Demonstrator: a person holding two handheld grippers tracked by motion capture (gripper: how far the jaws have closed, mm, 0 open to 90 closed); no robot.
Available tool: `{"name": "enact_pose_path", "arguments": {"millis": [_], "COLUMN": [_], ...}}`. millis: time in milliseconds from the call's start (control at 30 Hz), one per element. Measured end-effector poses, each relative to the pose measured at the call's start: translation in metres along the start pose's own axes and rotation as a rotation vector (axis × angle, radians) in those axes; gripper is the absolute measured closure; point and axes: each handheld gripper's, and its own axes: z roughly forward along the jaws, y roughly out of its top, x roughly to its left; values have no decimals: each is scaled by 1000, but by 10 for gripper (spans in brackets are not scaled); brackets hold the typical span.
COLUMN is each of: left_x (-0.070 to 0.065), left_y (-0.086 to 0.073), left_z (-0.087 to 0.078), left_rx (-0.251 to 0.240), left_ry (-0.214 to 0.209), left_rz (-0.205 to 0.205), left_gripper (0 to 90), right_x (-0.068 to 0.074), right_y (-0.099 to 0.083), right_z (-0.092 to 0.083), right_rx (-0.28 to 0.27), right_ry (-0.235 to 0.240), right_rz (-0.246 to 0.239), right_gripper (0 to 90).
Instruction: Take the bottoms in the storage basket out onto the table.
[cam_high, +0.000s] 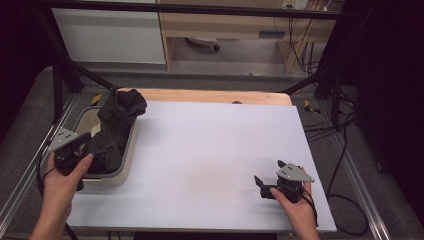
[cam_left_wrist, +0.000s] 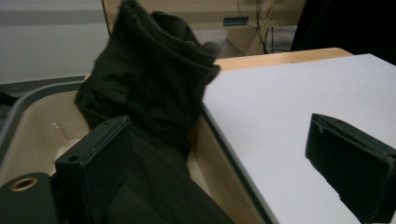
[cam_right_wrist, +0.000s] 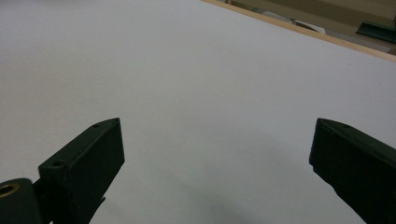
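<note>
left gripper (cam_high: 75, 150) gapes over the bin (cam_high: 127, 150); right gripper (cam_high: 270, 181) rests gaping.

Left gripper (cam_high: 75, 150) held at the table's left edge, right gripper (cam_high: 270, 182) near its front-right corner, jaws of both spread wide.

Matt dark cloth garment (cam_high: 116, 125), glossy cream plastic tub (cam_high: 128, 150), smooth matt white tabletop (cam_high: 210, 150), wood edge (cam_high: 210, 96)
</note>
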Motion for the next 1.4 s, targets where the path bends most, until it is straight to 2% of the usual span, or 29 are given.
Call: {"name": "enact_pose_path", "arguments": {"millis": [33, 67, 133, 233, 300, 333, 367, 467, 567, 667, 767, 867, 967, 1033, 1067, 1167, 1200, 1300, 1367, 1400], "left_x": [7, 11, 13, 25, 27, 28, 29, 30, 31, 38, 41, 48, 59, 69, 69, 75, 77, 78, 80, 80], "left_y": [5, 7, 10, 18, 19, 18, 16, 14, 19, 28, 32, 36, 34, 31, 31, 27, 24, 20, 13, 13], "left_z": [2, 3, 5, 20, 24, 26, 30, 34, 40, 51, 57, 65, 73, 83, 83, 93, 99, 105, 114, 114], "left_rx": [12, 20, 21, 66, 71, 92, 116, 118, 126, 158, 171, 188, 254, 277, 277, 321, 344, 372, 428, 428], "left_ry": [32, 41, 46, 49, 45, 42, 60, 63, 78, 60, 66, 63, 112, 102, 102, 92, 100, 95, 96, 96], "left_rz": [7, 9, 15, 12, 15, 19, 48, 43, 64, 66, 68, 41, 7, -39, -39, -53, -53, -52, -42, -42], "left_gripper": [74, 74, 75, 77, 76, 76, 73, 76, 76, 78, 88, 92, 106, 110, 110, 108, 108, 108, 103, 103], "right_x": [0, 0, 0, -1, -1, -1, -1, -1, 0, 0, 0, 0, -1, -2, -2, -3, -3, -2, -1, -1], "right_y": [0, -1, -1, -1, -1, -1, -1, -1, -1, -1, -1, -2, -1, -1, -1, -2, -2, -2, -2, -2], "right_z": [0, 0, 0, -1, -1, -1, -1, -1, 0, 0, 0, 0, 1, 1, 1, 1, 1, 2, 2, 2], "right_rx": [-1, 0, 2, -1, -5, -7, -11, -9, -3, -3, -9, -2, -5, -4, -4, -5, -4, 1, 1, 1], "right_ry": [3, 4, -1, -3, -5, -4, 1, 4, 4, 1, 1, 3, 5, 7, 7, 7, 7, 12, 19, 19], "right_rz": [2, 3, 1, 7, 8, 10, 11, 16, 16, 13, 17, 20, 19, 25, 25, 32, 33, 29, 27, 27], "right_gripper": [39, 39, 38, 38, 38, 36, 34, 33, 33, 29, 29, 29, 29, 29, 29, 29, 29, 31, 30, 30]}}
